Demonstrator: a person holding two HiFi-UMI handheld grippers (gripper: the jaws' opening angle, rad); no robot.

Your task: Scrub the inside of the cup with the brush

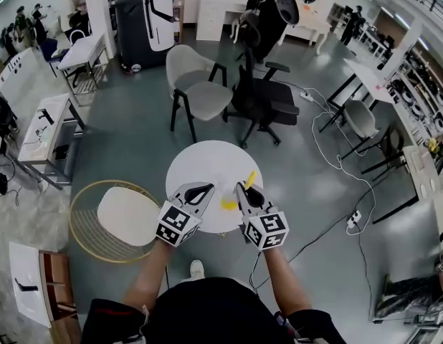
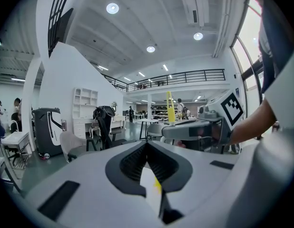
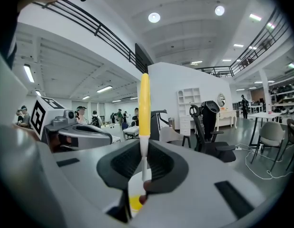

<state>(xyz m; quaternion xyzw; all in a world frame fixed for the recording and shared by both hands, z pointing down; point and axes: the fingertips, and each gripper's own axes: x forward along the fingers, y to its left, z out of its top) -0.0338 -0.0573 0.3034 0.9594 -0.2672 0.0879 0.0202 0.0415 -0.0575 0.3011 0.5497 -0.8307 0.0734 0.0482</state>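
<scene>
Above the round white tabletop, the cup, white with a yellow inside, hangs between the two tongs, its wall clenched in the left tongs and just inward of the right tongs. Those are clenched on the brush, its long axis nearly upright, yellow handle up, so scrubbing likely means a short plunge downward. No brand or lettering is readable, only square markers.
</scene>
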